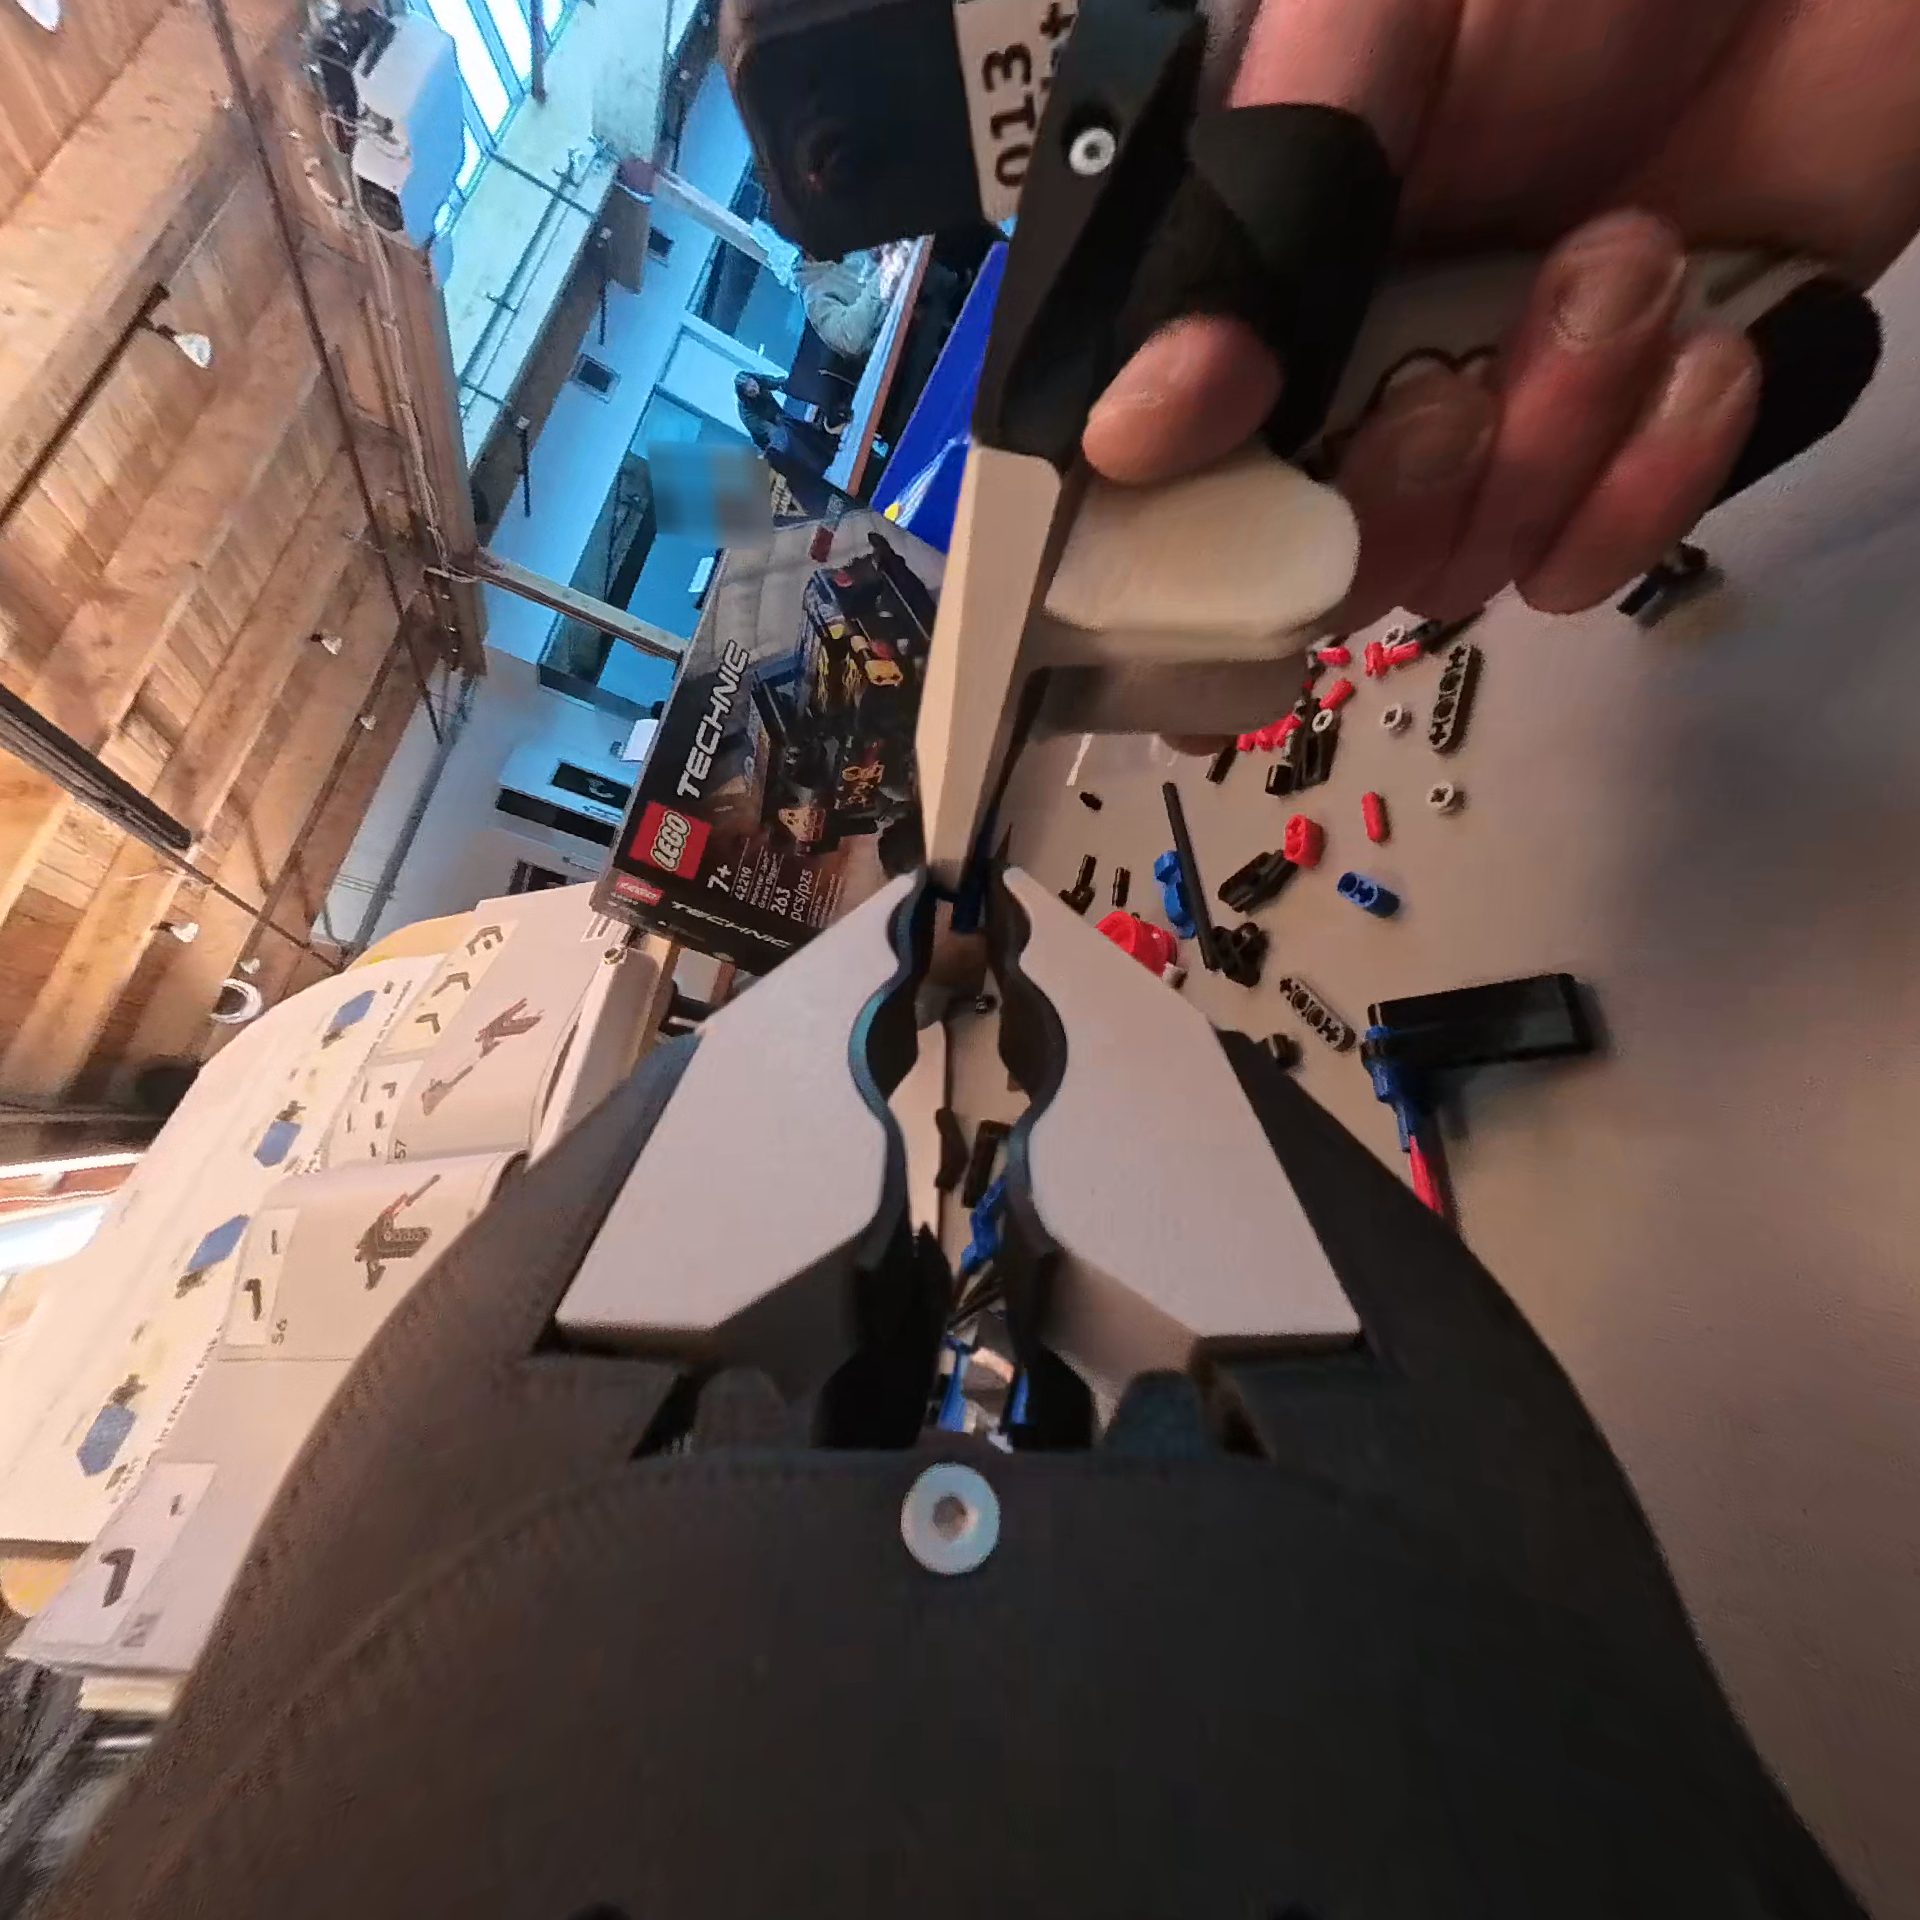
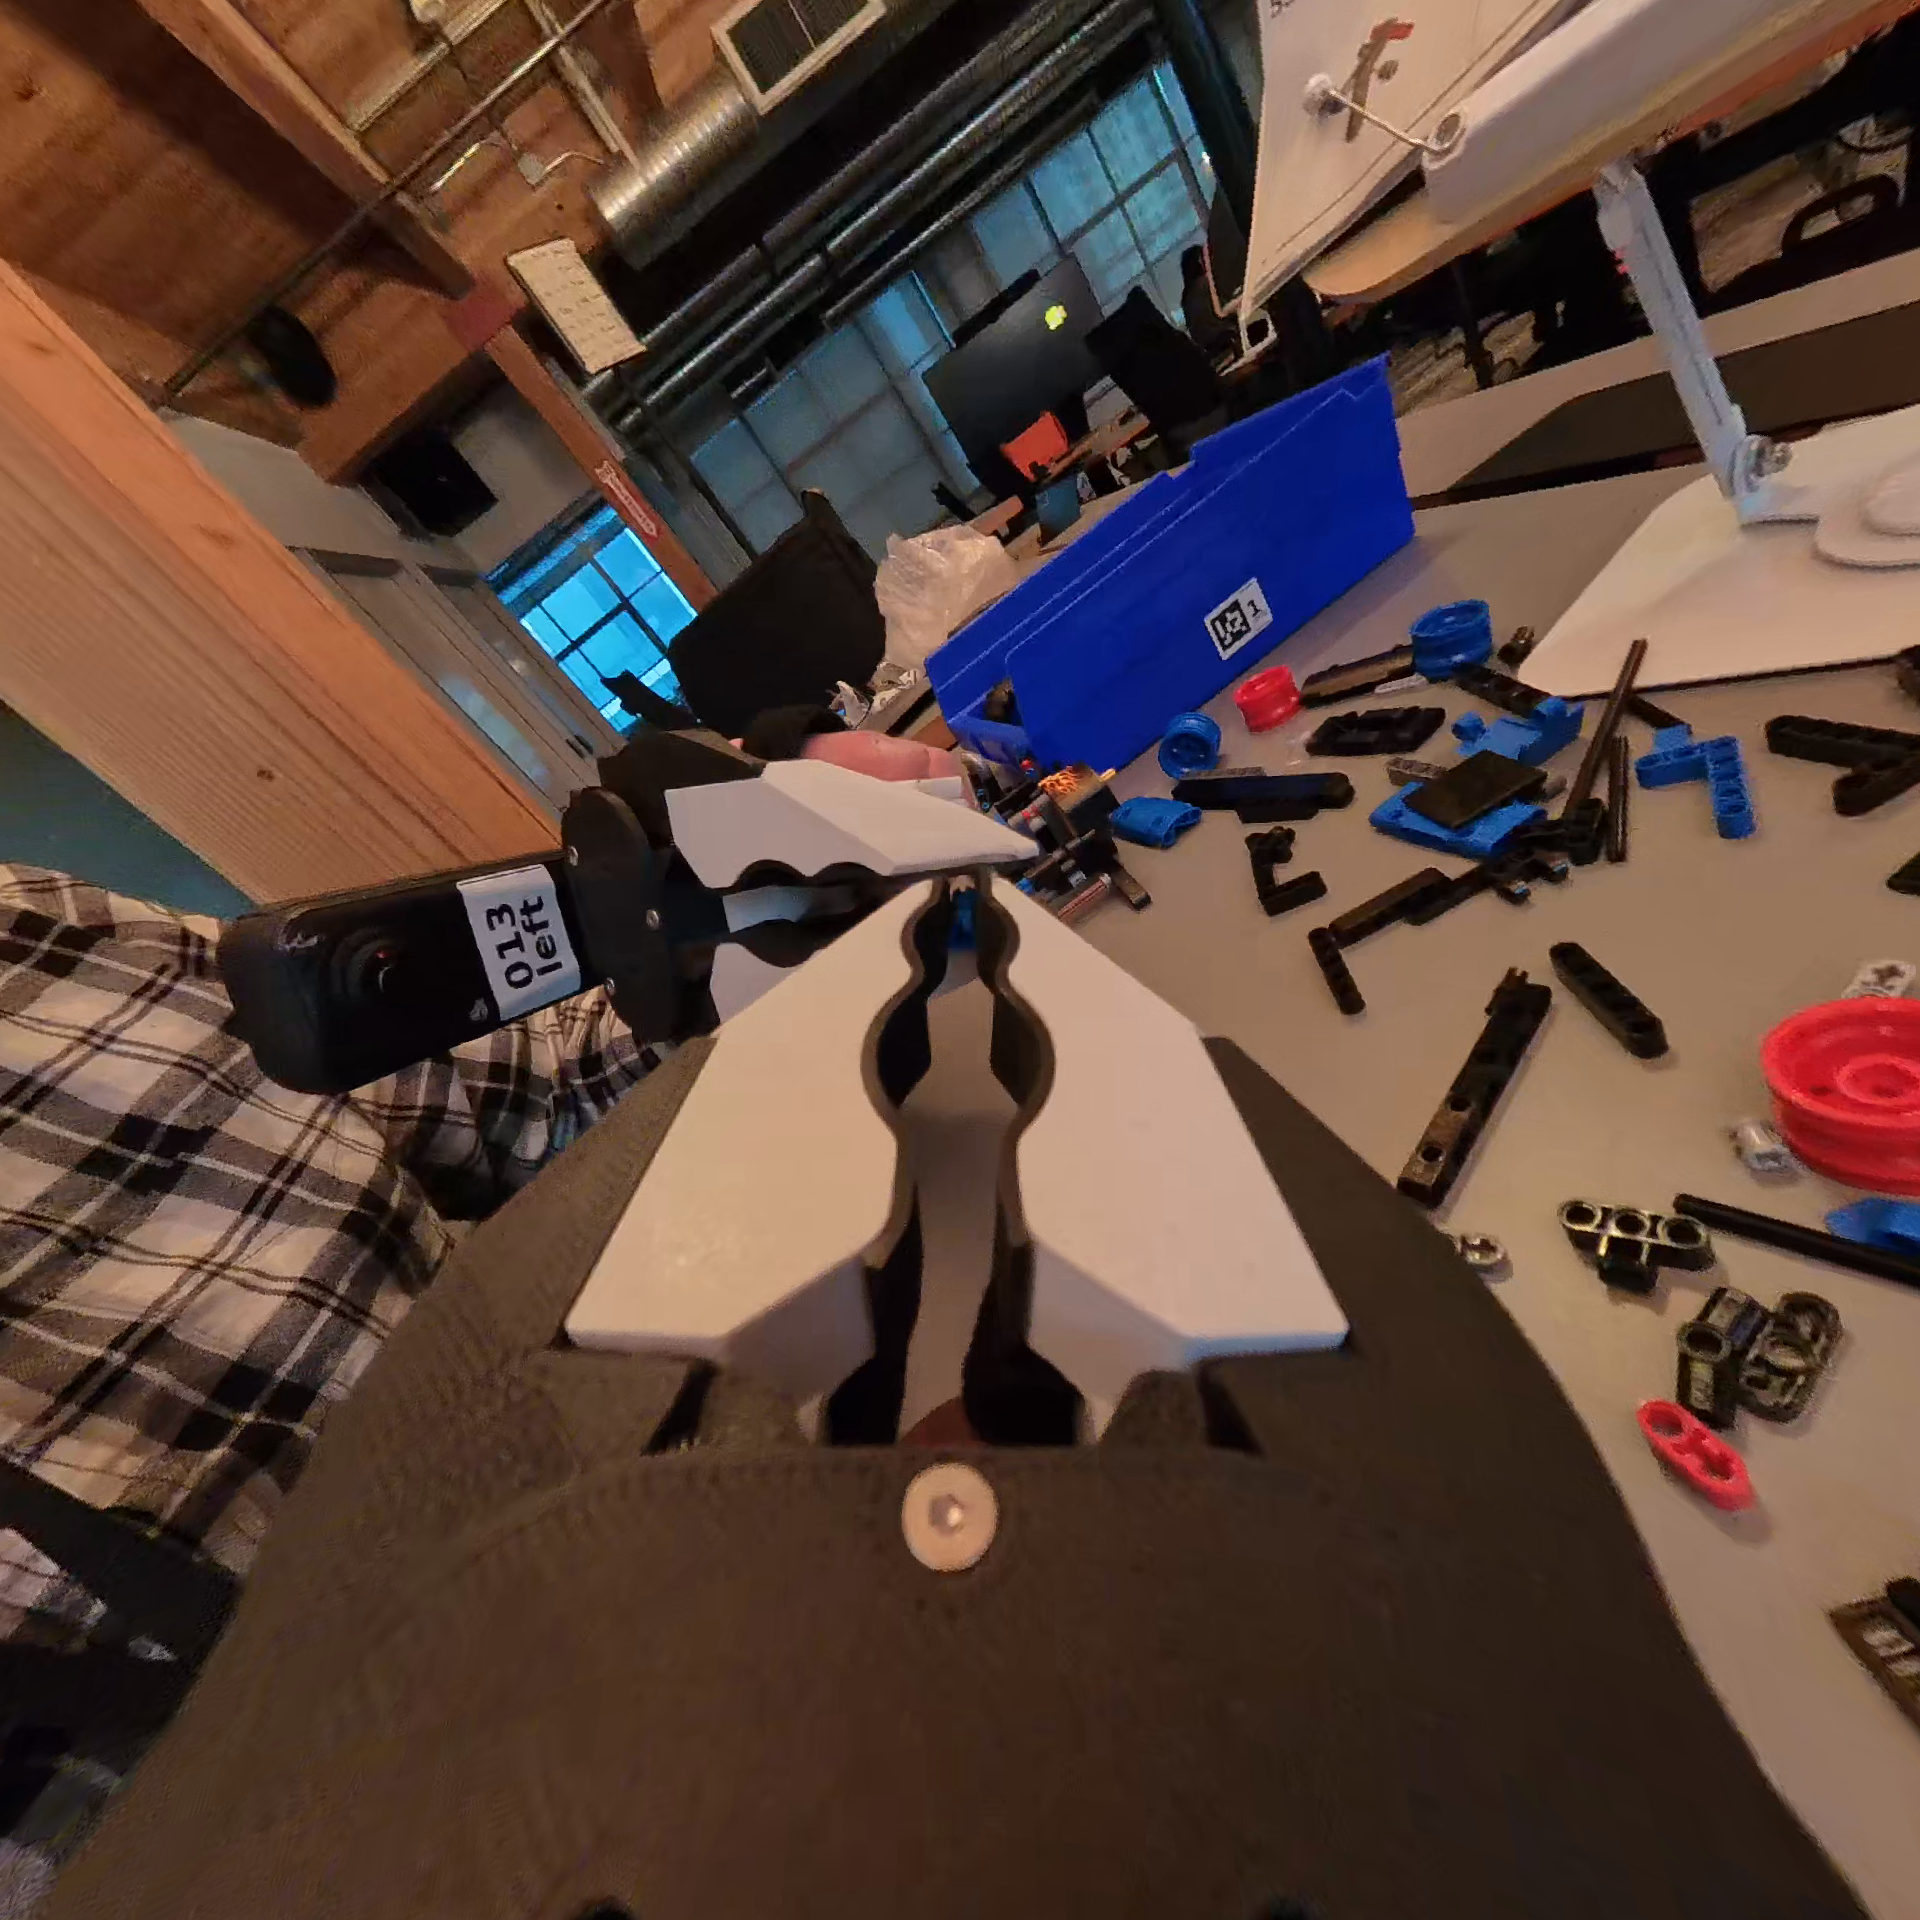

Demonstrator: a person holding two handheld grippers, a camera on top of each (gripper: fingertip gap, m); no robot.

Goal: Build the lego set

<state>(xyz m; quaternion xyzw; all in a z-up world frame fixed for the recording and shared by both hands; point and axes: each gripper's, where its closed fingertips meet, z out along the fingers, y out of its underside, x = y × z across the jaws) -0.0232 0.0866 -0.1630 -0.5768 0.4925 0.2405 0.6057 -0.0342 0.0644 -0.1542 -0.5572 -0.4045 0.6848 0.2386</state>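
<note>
Left wrist view looks along the left gripper (image 1: pixel 961 894), whose two grey fingers are pinched in on a small blue piece (image 1: pixel 968 902) at their tips, only a narrow gap between them. The right gripper (image 1: pixel 951 852) comes in from above, held by a hand (image 1: pixel 1538 312), and its pale fingertip meets that same blue piece. Behind them a lego box (image 1: pixel 769 790) stands on the grey table (image 1: pixel 1662 1195), with an open instruction booklet (image 1: pixel 312 1195) propped to the left. Loose red, black and blue parts (image 1: pixel 1299 831) lie scattered on the table to the right. From the right wrist view, the right gripper (image 2: pixel 961 904) is likewise clenched on the blue piece (image 2: pixel 964 920), and the left gripper (image 2: pixel 1023 847) reaches in from the left so the two sets of tips touch at it. A small black assembly (image 2: pixel 1070 816) sits just beyond the tips; whether the blue piece joins it I cannot tell. A blue bin (image 2: pixel 1195 592) and a red wheel (image 2: pixel 1849 1101) rest on the table.
</note>
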